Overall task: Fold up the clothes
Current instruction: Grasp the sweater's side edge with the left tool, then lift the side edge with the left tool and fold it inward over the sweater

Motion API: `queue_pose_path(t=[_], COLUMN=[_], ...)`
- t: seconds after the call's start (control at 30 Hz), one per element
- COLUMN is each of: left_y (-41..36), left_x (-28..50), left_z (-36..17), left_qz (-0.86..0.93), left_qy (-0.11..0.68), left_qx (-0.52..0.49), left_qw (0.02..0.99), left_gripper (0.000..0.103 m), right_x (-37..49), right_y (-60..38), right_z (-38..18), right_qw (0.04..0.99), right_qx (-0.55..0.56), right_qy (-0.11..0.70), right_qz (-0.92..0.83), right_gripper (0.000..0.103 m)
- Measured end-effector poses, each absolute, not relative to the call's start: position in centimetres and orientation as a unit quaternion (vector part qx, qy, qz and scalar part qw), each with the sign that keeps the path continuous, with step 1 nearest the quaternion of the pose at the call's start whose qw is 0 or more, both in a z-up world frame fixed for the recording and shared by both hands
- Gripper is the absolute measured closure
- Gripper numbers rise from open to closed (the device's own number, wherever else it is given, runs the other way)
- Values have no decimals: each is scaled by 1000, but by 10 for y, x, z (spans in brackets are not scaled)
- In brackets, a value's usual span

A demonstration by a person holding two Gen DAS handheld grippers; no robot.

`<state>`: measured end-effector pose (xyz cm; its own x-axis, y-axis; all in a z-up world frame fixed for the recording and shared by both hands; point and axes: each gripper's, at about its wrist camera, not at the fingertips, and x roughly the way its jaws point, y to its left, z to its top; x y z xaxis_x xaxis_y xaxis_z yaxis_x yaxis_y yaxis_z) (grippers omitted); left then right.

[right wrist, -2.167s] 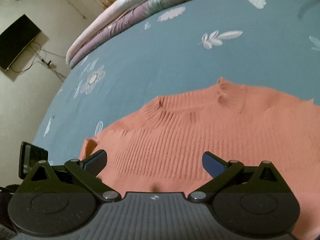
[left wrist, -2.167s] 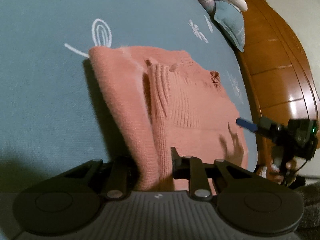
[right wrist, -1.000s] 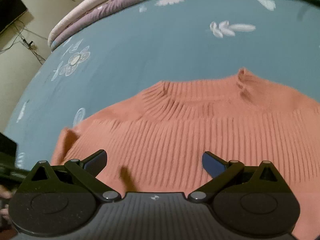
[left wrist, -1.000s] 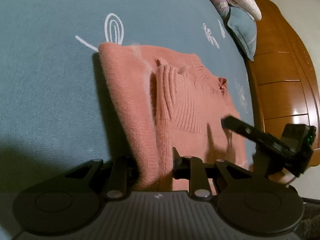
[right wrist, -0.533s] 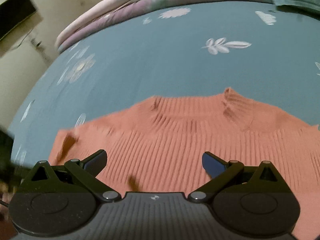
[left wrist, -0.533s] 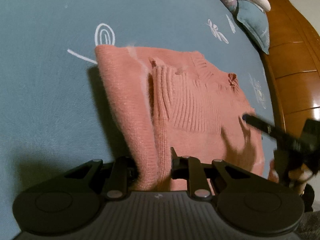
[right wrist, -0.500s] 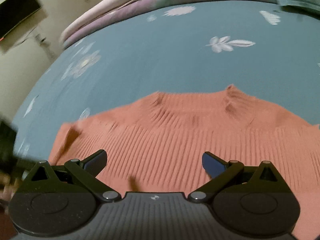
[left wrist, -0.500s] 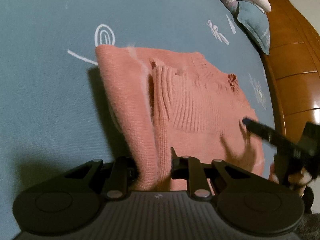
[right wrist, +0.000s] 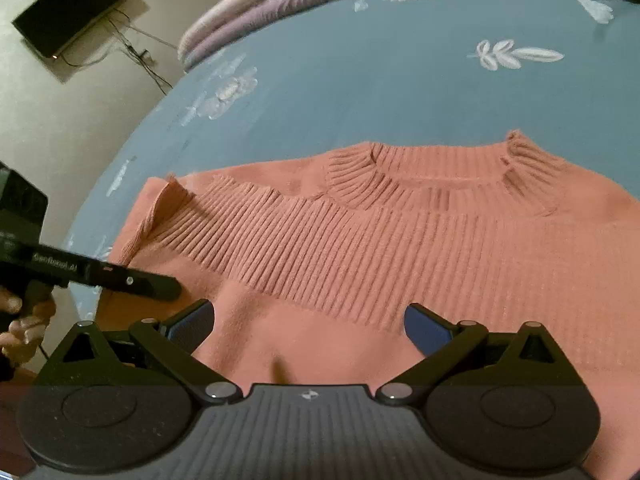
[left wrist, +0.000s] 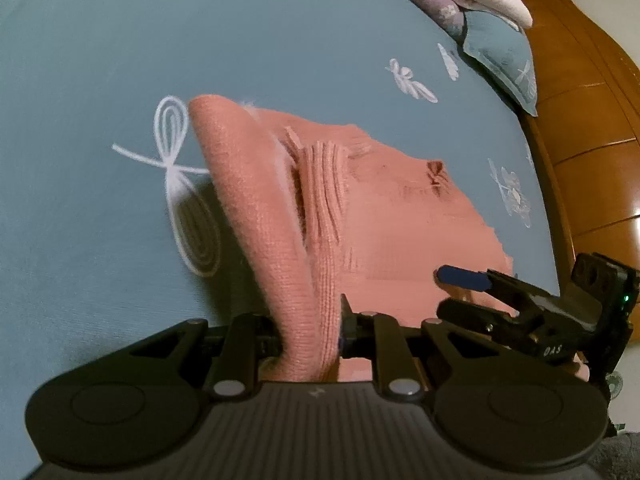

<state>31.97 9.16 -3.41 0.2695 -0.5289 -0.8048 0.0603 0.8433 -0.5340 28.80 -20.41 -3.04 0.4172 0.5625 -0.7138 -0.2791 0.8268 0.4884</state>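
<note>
One pink sweater (right wrist: 360, 248) on blue bedsheet (right wrist: 360, 80). Left gripper (left wrist: 310, 334) angled down, just closing, pinching sweater fold. Right gripper (right wrist: 308, 320) spread wide above sweater hem, gripping nothing.

The black left gripper (right wrist: 176, 286) carries pale lettering along its arm, reading roughly "SenRobot.AI"; the first letters are blurred. In the left wrist view, the black right gripper (left wrist: 460, 276) body shows small pale characters resembling "0AS", not fully legible.
</note>
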Motion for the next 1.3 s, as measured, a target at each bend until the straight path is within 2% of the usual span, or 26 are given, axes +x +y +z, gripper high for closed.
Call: queue_pose_path(t=[0.7,1.3], left_y=[-18,-128], left_x=[324,345], left_z=[51,48], left_qz=[-280,-347], left_qy=[550,545], left_qx=[-187,-190], left_qw=[764,740], left_gripper=[87,87], right_x=[211,154], right_y=[-314,-393], right_z=[2,3], right_qw=[883,905], right_qx=[144,151], right_qy=[405,386], right_qz=[186,96], right_gripper=[0,0])
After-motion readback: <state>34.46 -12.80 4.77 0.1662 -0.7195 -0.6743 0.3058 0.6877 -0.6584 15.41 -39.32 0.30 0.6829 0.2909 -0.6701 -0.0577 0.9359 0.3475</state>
